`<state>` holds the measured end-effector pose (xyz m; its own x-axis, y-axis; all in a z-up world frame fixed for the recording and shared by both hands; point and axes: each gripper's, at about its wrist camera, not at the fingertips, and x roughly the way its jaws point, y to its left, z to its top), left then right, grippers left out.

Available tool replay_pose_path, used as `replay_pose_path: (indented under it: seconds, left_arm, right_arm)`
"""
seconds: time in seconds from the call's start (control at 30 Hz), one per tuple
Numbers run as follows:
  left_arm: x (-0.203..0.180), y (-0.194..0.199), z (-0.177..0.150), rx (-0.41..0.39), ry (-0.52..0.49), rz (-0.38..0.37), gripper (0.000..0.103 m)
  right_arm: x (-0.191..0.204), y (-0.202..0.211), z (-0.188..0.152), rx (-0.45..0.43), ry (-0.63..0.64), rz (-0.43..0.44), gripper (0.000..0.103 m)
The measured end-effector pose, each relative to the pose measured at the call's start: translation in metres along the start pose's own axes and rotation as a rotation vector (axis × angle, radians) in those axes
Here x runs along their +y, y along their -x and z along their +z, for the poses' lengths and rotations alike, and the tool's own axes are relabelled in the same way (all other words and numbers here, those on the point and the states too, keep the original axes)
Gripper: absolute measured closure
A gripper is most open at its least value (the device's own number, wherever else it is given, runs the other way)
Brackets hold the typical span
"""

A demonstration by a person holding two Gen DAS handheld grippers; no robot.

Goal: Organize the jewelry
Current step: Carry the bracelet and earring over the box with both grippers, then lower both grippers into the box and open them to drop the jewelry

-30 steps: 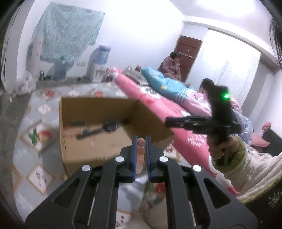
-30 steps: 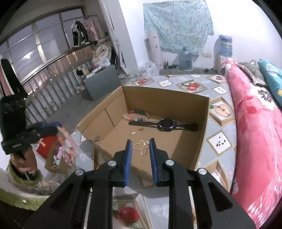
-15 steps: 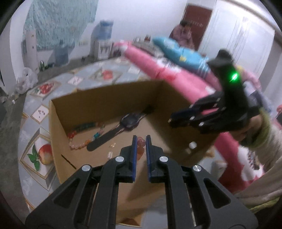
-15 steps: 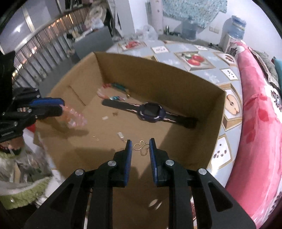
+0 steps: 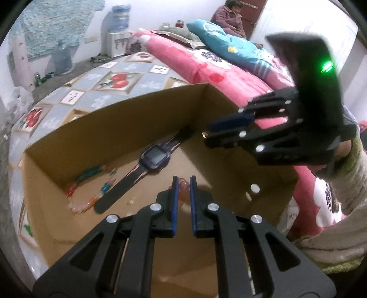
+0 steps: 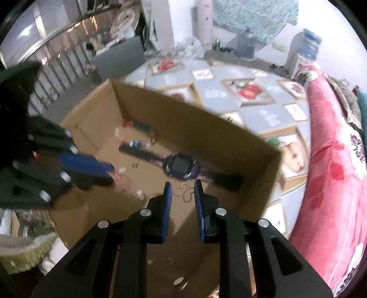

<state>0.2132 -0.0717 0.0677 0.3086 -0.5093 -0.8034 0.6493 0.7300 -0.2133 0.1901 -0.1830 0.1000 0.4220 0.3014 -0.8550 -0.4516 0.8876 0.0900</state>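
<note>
An open cardboard box [image 5: 119,119] [image 6: 229,135] sits on a patterned quilt. Inside lie a dark smartwatch [image 5: 153,158] [image 6: 179,167] and a coloured bead bracelet [image 5: 89,183] [image 6: 135,126]. My left gripper [image 5: 182,185] is shut on a pink bead bracelet [image 5: 182,193] and hangs over the box floor; it also shows in the right wrist view [image 6: 110,174]. My right gripper [image 6: 182,191] is shut on a thin gold butterfly-shaped piece [image 6: 183,192] over the box near the watch; it shows in the left wrist view [image 5: 206,135] at the box's right wall.
A pink blanket [image 5: 206,66] [image 6: 332,172] runs along the box's right side with a blue pillow [image 5: 229,41]. A seated person [image 5: 229,18] is at the back. Water bottles [image 5: 62,57] stand by the far wall. A metal railing [image 6: 57,52] is at left.
Both grippers have moved forward and down over the box, closer to the watch and to each other. Each still holds its piece.
</note>
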Motion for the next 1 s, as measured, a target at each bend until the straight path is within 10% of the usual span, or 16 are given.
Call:
replay_pose_path:
  seconds: [0.27,0.37,0.67,1.0]
  left_arm:
    - [-0.023,-0.040,0.031,0.087,-0.065,-0.001,0.094]
    - [-0.026,-0.040,0.028,0.085,-0.035,-0.079,0.079]
    - [-0.004,0.028,0.008,-0.082,0.055,-0.058,0.072]
    - [0.014,0.112,-0.051,-0.283,0.153,0.074,0.035]
  right_arm:
    - [-0.014,0.021,0.006,-0.068,-0.037,-0.016,0.083]
    - [-0.018,0.016,0.003,-0.056,-0.055,-0.011,0.083]
    - [0.006,-0.011,0.008,0.036,-0.014,0.087,0.083]
    - [0.049,-0.098,0.024,0.342,0.080,0.052,0.083]
